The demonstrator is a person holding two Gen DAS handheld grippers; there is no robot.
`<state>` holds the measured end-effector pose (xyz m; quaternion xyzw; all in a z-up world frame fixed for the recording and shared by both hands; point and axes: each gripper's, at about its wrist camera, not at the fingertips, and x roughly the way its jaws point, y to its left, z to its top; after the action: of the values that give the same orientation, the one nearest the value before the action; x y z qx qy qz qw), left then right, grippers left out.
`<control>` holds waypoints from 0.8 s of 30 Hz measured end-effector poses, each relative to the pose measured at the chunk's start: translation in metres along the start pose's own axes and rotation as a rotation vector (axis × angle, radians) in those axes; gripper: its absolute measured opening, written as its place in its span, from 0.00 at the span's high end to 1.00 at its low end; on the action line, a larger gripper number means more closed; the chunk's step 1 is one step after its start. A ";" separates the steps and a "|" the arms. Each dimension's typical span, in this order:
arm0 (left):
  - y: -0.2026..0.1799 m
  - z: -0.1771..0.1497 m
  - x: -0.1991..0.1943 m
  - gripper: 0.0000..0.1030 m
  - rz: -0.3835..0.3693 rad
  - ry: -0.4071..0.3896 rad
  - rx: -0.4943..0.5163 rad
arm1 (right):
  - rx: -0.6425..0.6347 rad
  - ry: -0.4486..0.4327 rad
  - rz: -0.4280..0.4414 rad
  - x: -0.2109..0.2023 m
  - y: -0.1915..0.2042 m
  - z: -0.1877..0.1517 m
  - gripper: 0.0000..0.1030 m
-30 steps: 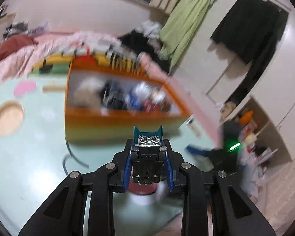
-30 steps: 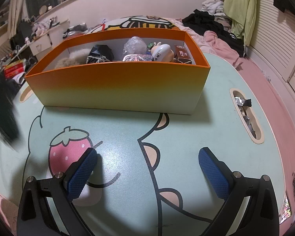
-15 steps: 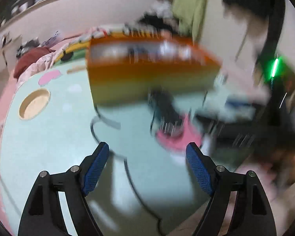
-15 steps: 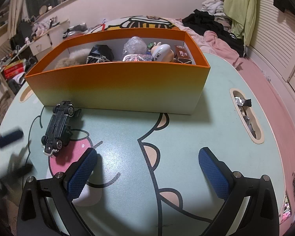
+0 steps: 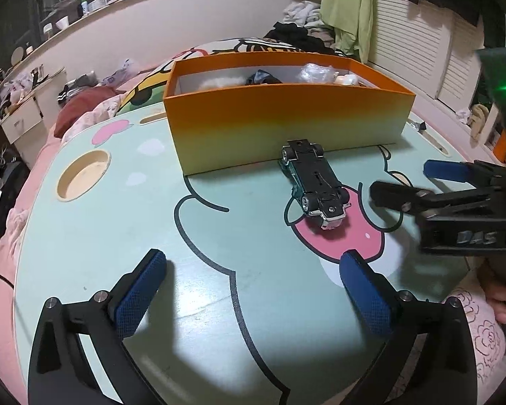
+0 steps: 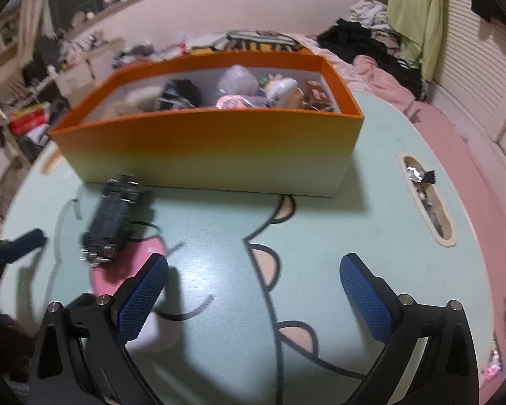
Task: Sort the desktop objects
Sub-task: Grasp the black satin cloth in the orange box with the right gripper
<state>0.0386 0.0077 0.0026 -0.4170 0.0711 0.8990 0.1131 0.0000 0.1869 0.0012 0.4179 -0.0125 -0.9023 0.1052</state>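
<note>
A dark toy car (image 5: 315,182) lies upside down, wheels up, on the mint cartoon table (image 5: 101,236), just in front of the orange box (image 5: 286,125). My left gripper (image 5: 253,263) hangs above the table short of the car, jaws opening wide with nothing between them. In the right wrist view the car (image 6: 113,217) is blurred at the left, beside the box (image 6: 212,148), which holds several small items. My right gripper (image 6: 253,263) is open over bare table, jaws closing slightly on nothing. It shows in the left view as right gripper (image 5: 404,180), right of the car.
A round recess (image 5: 83,175) is sunk in the table at the left. An oval slot (image 6: 425,199) with foil wrappers sits at the right. A bed with clothes lies behind the table. A person's hand (image 5: 499,297) shows at the right edge.
The left gripper let go of the toy car, which now lies upside down on the table, and its jaws spread wide. The right jaws narrowed a little.
</note>
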 end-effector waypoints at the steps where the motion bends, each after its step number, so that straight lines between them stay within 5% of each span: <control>1: 0.000 -0.002 0.000 0.01 -0.002 -0.001 -0.002 | 0.002 -0.031 0.025 -0.008 0.000 0.000 0.20; 2: 0.001 -0.003 0.000 0.01 -0.002 -0.003 -0.004 | 0.005 -0.078 0.069 -0.021 -0.001 0.003 0.24; 4: 0.003 -0.005 0.002 0.01 -0.005 -0.005 -0.005 | 0.002 -0.123 0.119 -0.034 -0.001 0.021 0.48; 7: 0.002 -0.005 0.002 0.01 -0.005 -0.006 -0.005 | -0.021 -0.142 0.129 -0.040 0.005 0.065 0.57; 12: 0.002 -0.005 0.001 0.01 -0.004 -0.009 -0.007 | -0.047 0.058 0.169 0.024 0.035 0.143 0.56; 17: 0.002 -0.006 0.002 0.01 -0.008 -0.011 -0.009 | -0.093 0.302 0.067 0.110 0.059 0.149 0.58; 19: 0.002 -0.006 0.001 0.01 -0.011 -0.016 -0.009 | -0.129 0.266 0.046 0.112 0.064 0.147 0.71; 24: 0.000 -0.006 0.001 0.01 -0.009 -0.017 -0.008 | -0.075 -0.026 0.182 0.013 0.043 0.152 0.72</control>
<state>0.0423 0.0061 -0.0022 -0.4102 0.0645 0.9023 0.1160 -0.1155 0.1322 0.0947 0.3988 -0.0180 -0.8942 0.2024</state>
